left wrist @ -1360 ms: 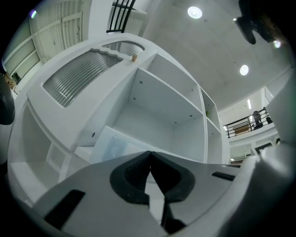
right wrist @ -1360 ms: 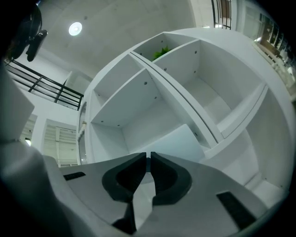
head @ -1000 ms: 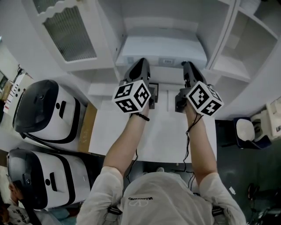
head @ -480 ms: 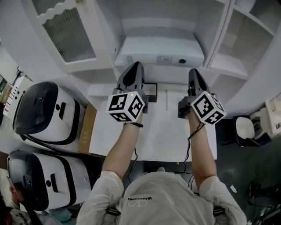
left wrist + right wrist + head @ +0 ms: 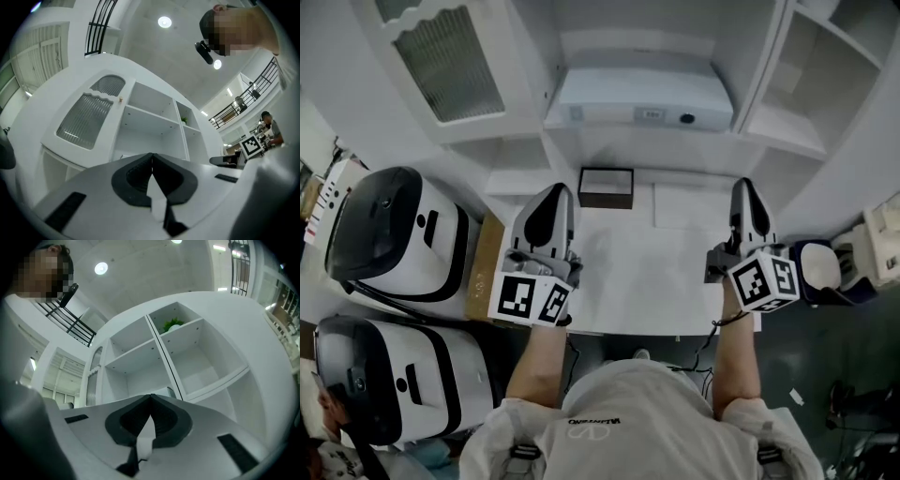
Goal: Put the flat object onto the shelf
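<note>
Pulling both back toward me now. A second ago the left tongs (image 5: 555, 190) and right tongs (image 5: 745, 186) were up against the shelf (image 5: 712, 145). They now sit over the near edge of the counter (image 5: 637, 272), at 7 and 5 o'clock. Both are pinched fully together with nothing between the pads.

— And the flat thing?

The flat white unit (image 5: 642, 98) lies level at 12 o'clock, in the middle bay of the shelf, well apart from both tongs. I read that as the placing done and this as my retreat.

— What else is around you?

A small dark-rimmed box (image 5: 607, 187) stands at the counter's far edge, at 12 o'clock, just ahead of the left tongs. Beside it at 1 o'clock there seems to be a thin white sheet (image 5: 689, 206), but I can't tell what it is. Off the counter at 9 and 8 o'clock are two white-and-black appliances (image 5: 394, 234), with a wooden board (image 5: 487, 267) between them and the counter. A ribbed-glass cabinet door (image 5: 441, 56) hangs at 11 o'clock, and the open side shelves (image 5: 797, 122) are at 2 o'clock.

— Anything in the way?

Only that box. If I went back in with the left tongs, I'd have to lift over it.
</note>
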